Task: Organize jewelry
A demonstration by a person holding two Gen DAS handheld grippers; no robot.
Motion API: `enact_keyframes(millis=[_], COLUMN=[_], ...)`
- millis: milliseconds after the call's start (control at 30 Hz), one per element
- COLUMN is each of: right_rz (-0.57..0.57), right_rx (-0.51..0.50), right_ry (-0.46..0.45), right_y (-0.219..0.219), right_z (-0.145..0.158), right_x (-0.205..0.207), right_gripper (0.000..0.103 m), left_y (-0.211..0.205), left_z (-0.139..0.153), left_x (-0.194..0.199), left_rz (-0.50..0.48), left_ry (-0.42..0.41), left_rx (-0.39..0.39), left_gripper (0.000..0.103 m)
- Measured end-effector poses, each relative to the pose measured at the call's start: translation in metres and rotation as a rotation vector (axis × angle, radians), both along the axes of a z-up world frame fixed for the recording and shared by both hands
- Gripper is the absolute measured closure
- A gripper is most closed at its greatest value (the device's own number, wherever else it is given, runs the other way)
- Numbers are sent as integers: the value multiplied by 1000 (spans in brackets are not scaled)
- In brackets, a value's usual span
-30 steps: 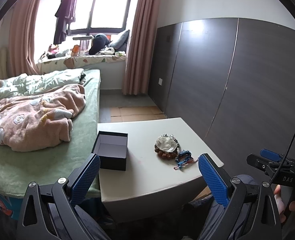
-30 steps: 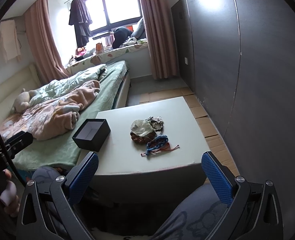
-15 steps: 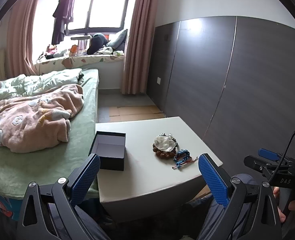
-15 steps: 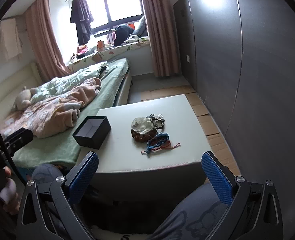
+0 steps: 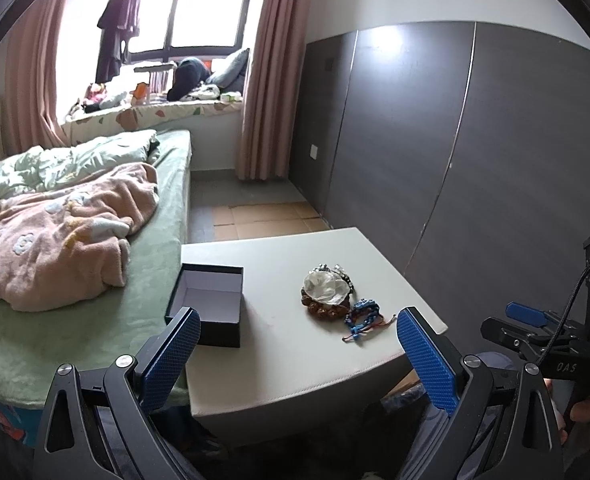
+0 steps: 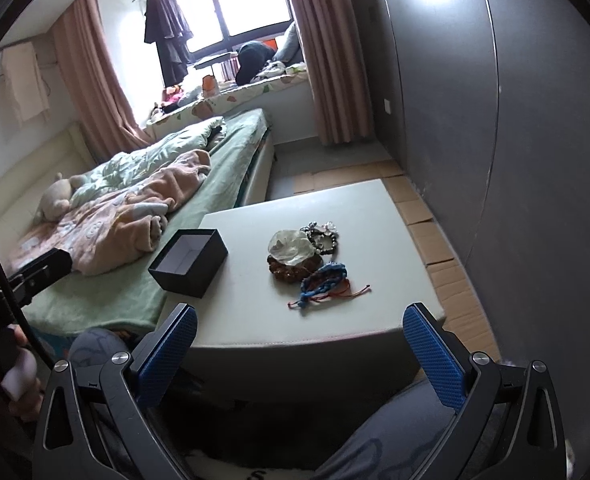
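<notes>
1. Spreading wide at the bottom of each wrist view, the blue-padded fingers of both tools are seen apart and empty: the left gripper (image 5: 295,354) is held before the near edge of the white table (image 5: 279,368), and the right gripper (image 6: 300,354) likewise, neither touching anything.
2. In the left wrist view the right tool is also caught at 4 o'clock, gripped by a hand (image 5: 587,412) at the frame's edge; in the right wrist view the left tool is seen at 8 o'clock, held by a hand (image 6: 3,384).
3. A blue braided bracelet (image 6: 324,279) with red cord is laid nearest the table's front, at about 1 o'clock from the right tool.
4. Just beyond and touching it, a brown bead bracelet (image 6: 285,271) is found under a pale translucent piece (image 6: 293,247), with a dark bead bracelet (image 6: 323,237) against its far side.
5. An open black box (image 6: 189,262), pale inside and empty, is set at 10 o'clock of the pile, near the table's left edge and apart from the jewelry.
6. Farther off, at 10 o'clock, a bed (image 6: 231,160) with a pink blanket (image 6: 135,216) is seen, and a curtained window (image 6: 231,4) at 12 o'clock.
</notes>
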State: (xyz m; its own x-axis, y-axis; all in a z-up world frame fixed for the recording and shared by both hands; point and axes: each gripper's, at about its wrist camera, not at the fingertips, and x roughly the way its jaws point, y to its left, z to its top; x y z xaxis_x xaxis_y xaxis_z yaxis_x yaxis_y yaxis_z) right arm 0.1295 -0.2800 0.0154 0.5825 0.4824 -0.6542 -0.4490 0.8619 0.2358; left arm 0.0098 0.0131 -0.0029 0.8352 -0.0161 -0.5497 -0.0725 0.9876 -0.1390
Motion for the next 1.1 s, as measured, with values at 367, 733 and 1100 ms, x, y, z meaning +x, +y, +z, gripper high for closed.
enact_keyframes(millis=[367, 733, 1100], right_rz=[11, 35, 77], right_rx=[31, 114, 41], right_ry=[182, 358, 435], right_y=[-4, 4, 41], right_z=[-52, -104, -128], right_x=[52, 110, 167], right_gripper=[18, 33, 33], left_y=[-6, -4, -1], left_z=[-24, -56, -64], left_x=[49, 100, 148], left_rz=[-46, -73, -90], left_ry=[68, 179, 250], left_rx=[-13, -37, -50], left_gripper=[6, 17, 19])
